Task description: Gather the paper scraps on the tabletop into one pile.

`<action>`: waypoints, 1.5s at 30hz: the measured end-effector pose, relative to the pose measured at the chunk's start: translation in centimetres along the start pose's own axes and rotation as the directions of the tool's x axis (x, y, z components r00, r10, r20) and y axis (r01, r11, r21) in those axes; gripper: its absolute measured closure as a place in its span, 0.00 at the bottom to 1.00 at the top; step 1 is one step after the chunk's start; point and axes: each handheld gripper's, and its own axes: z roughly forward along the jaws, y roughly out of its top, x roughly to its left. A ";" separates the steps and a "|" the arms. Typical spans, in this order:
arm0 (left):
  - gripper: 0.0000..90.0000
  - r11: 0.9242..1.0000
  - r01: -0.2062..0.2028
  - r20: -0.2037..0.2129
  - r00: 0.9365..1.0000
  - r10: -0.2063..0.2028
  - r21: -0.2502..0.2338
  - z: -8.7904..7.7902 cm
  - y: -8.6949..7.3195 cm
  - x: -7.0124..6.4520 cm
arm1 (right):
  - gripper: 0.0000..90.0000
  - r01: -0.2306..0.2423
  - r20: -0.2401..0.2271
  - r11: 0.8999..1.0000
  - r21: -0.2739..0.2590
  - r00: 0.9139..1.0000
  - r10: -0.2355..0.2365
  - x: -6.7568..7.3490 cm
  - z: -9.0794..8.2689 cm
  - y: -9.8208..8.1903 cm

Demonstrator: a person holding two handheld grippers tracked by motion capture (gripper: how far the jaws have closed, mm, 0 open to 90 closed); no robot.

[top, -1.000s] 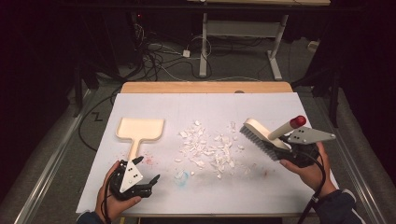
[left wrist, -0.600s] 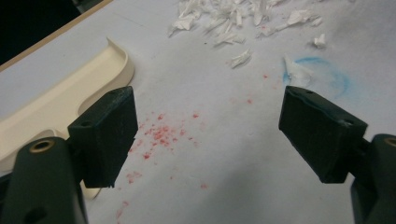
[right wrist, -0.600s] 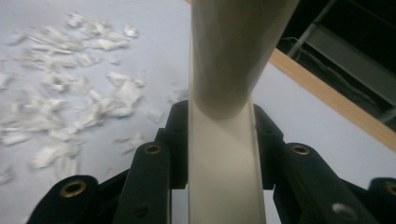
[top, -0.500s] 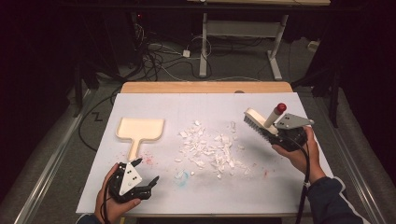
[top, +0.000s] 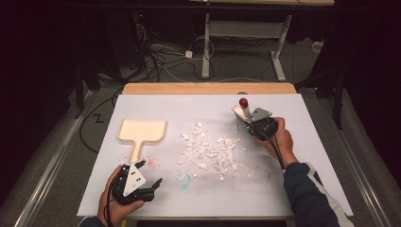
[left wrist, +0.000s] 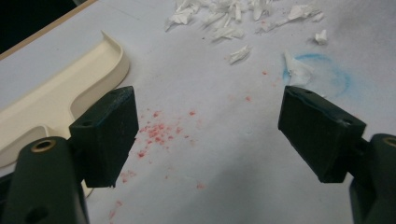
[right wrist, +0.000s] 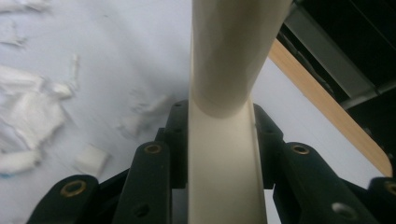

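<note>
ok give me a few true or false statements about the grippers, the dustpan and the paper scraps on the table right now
1. The right gripper is shut on the cream brush handle with the red tip. True.
2. The left gripper holds the cream plastic dustpan. False: its jaws are open and hold nothing; the dustpan lies on the white table cover.
3. The torn white paper scraps lie in the dustpan. False: they are scattered on the cover, to the right of the dustpan.
4. Red specks mark the cover between the left gripper's jaws. True.
5. A blue smudge sits on the cover near the scraps. True.
</note>
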 end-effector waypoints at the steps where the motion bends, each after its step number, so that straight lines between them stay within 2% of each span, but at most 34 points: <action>1: 0.21 1.000 -0.002 0.000 1.000 0.002 0.003 0.0 0.0 0.0 | 0.75 0.011 -0.004 1.000 0.003 1.000 -0.011 0.4 0.2 0.2; 2: 0.21 1.000 -0.003 -0.001 1.000 0.003 0.009 0.0 0.0 -0.1 | 0.75 0.055 -0.014 0.998 0.010 0.998 -0.054 1.6 0.5 0.6; 4: 0.21 1.000 -0.001 -0.001 1.000 0.002 0.009 0.0 -0.1 -0.1 | 0.75 0.081 -0.053 0.997 -0.012 0.995 -0.082 2.5 0.3 0.8; 5: 0.21 1.000 0.003 0.001 1.000 -0.003 0.007 0.0 -0.1 -0.1 | 0.75 0.081 -0.053 0.997 -0.012 0.995 -0.082 2.5 0.3 0.8; 7: 0.21 1.000 0.018 0.005 1.000 -0.018 0.003 0.0 -0.1 -0.1 | 0.75 0.106 -0.096 0.994 -0.035 0.989 -0.109 3.6 -0.1 0.9; 8: 0.21 1.000 0.023 0.007 1.000 -0.023 0.001 0.0 0.0 -0.1 | 0.75 0.142 -0.121 0.988 -0.060 0.981 -0.149 5.0 -0.7 1.0; 9: 0.21 1.000 0.024 0.009 1.000 -0.024 0.001 0.0 0.0 -0.1 | 0.75 0.158 -0.142 0.985 -0.075 0.976 -0.167 5.6 -1.1 0.9; 10: 0.21 1.000 0.022 0.010 1.000 -0.022 0.004 0.0 0.0 -0.2 | 0.75 0.158 -0.142 0.985 -0.075 0.976 -0.167 5.6 -1.1 0.9; 11: 0.21 1.000 0.012 0.011 1.000 -0.013 0.009 0.1 0.1 -0.4 | 0.75 0.198 -0.177 0.975 -0.104 0.961 -0.214 6.7 -2.2 0.8; 12: 0.21 1.000 0.010 0.013 1.000 -0.010 0.011 0.0 0.1 -0.5 | 0.75 0.212 -0.203 0.970 -0.119 0.951 -0.232 7.1 -2.8 0.7; 15: 0.21 1.000 0.014 0.015 1.000 -0.014 0.008 0.0 0.0 -0.5 | 0.75 0.227 -0.254 0.962 -0.154 0.931 -0.261 8.0 -4.6 0.4; 16: 0.21 1.000 0.014 0.015 1.000 -0.014 0.008 0.0 0.0 -0.5 | 0.75 0.227 -0.254 0.962 -0.154 0.931 -0.261 8.0 -4.6 0.4; 18: 0.21 1.000 0.021 0.015 1.000 -0.021 0.004 -0.1 0.0 -0.4 | 0.75 0.223 -0.283 0.958 -0.181 0.921 -0.268 8.3 -6.0 0.2; 19: 0.21 1.000 0.021 0.015 1.000 -0.021 0.004 -0.1 0.0 -0.4 | 0.75 0.222 -0.290 0.957 -0.185 0.919 -0.269 8.3 -6.4 0.2; 23: 0.21 1.000 0.023 0.014 1.000 -0.023 0.000 -0.2 0.1 -0.5 | 0.75 0.218 -0.275 0.956 -0.195 0.924 -0.267 7.8 -7.1 0.4; 25: 0.21 1.000 0.024 0.015 1.000 -0.024 -0.002 -0.2 0.1 -0.5 | 0.75 0.194 -0.266 0.960 -0.202 0.933 -0.245 7.1 -7.4 0.6; 26: 0.21 1.000 0.027 0.017 0.999 -0.027 -0.001 -0.2 0.1 -0.4 | 0.75 0.168 -0.251 0.963 -0.209 0.943 -0.219 6.2 -7.6 0.8; 28: 0.21 1.000 0.029 0.017 0.999 -0.029 0.002 -0.1 0.0 -0.4 | 0.75 0.164 -0.243 0.964 -0.209 0.946 -0.214 5.9 -7.6 1.0; 29: 0.21 1.000 0.029 0.018 0.999 -0.029 0.002 -0.1 0.0 -0.4 | 0.75 0.144 -0.215 0.968 -0.207 0.958 -0.189 5.0 -7.3 1.4; 30: 0.21 1.000 0.028 0.018 0.999 -0.028 0.004 -0.1 0.0 -0.4 | 0.75 0.144 -0.215 0.968 -0.207 0.958 -0.189 5.0 -7.3 1.4; 32: 0.21 1.000 0.027 0.017 0.999 -0.027 0.002 -0.2 0.0 -0.5 | 0.75 0.127 -0.191 0.970 -0.209 0.967 -0.168 4.1 -6.7 1.9; 33: 0.21 1.000 0.027 0.016 1.000 -0.027 0.001 -0.2 0.0 -0.5 | 0.75 0.112 -0.185 0.971 -0.212 0.971 -0.152 3.7 -6.3 2.2; 34: 0.21 1.000 0.028 0.016 0.999 -0.028 0.001 -0.3 0.0 -0.5 | 0.75 0.080 -0.185 0.975 -0.208 0.975 -0.120 3.2 -5.1 2.8; 35: 0.21 1.000 0.028 0.016 0.999 -0.028 0.001 -0.3 0.0 -0.4 | 0.75 0.080 -0.185 0.975 -0.208 0.975 -0.120 3.2 -5.1 2.8; 36: 0.21 1.000 0.029 0.017 0.999 -0.029 0.001 -0.3 0.0 -0.4 | 0.75 0.066 -0.167 0.978 -0.200 0.981 -0.100 2.9 -3.7 3.5; 37: 0.21 1.000 0.029 0.015 0.999 -0.029 0.001 -0.3 0.0 -0.4 | 0.75 0.057 -0.170 0.979 -0.193 0.981 -0.091 2.9 -2.9 4.0; 39: 0.21 1.000 0.025 0.016 1.000 -0.025 0.005 -0.2 0.0 -0.3 | 0.75 0.060 -0.162 0.981 -0.186 0.983 -0.090 3.0 -1.3 4.8; 40: 0.21 1.000 0.022 0.015 1.000 -0.023 0.006 -0.2 0.0 -0.4 | 0.75 0.060 -0.162 0.981 -0.186 0.983 -0.090 3.0 -1.3 4.8; 42: 0.21 1.000 0.019 0.009 1.000 -0.019 0.013 -0.1 -0.1 -0.5 | 0.75 0.073 -0.147 0.981 -0.178 0.984 -0.100 3.2 0.2 5.6; 43: 0.21 1.000 0.014 0.006 1.000 -0.014 0.021 -0.1 -0.1 -0.5 | 0.75 0.064 -0.135 0.982 -0.180 0.987 -0.089 3.3 1.0 6.0; 44: 0.21 1.000 0.016 0.007 1.000 -0.016 0.023 -0.1 -0.1 -0.5 | 0.75 0.063 -0.135 0.984 -0.166 0.987 -0.086 3.6 2.8 6.8; 45: 0.21 1.000 0.019 0.008 1.000 -0.019 0.021 -0.1 -0.1 -0.5 | 0.75 0.063 -0.135 0.984 -0.166 0.987 -0.086 3.6 2.8 6.8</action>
